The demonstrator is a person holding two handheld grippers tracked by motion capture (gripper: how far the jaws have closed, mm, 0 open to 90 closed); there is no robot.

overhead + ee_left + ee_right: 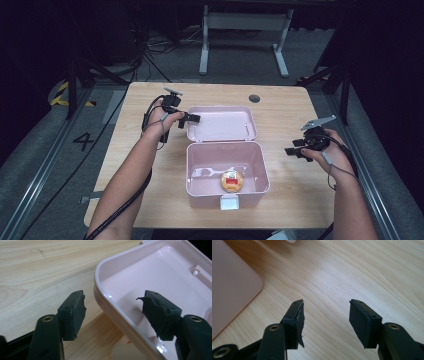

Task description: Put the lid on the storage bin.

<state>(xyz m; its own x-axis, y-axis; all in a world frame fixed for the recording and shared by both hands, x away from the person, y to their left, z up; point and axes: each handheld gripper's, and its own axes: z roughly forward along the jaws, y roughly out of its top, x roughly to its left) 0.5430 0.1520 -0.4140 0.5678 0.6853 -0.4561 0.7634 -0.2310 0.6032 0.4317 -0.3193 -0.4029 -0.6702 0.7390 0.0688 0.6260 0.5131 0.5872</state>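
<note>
Left hand-held gripper (113, 312) wide open, jaws astride lid (221, 122) rim, gripping nothing. Right hand-held gripper (325, 322) wide open, empty. Lid likely light, stiff, slippery; take by rim.

Both bare forearms come in from the bottom of the high view. The left arm reaches forward, its hand (161, 117) holding the left gripper (192, 118) pointed rightward, jaws spread wide. The right arm stretches up the right side, its hand (334, 152) holding the right gripper (291, 151) pointed leftward, tilted down, jaws likewise parted with nothing between them. Cables trail back along both forearms.
</note>
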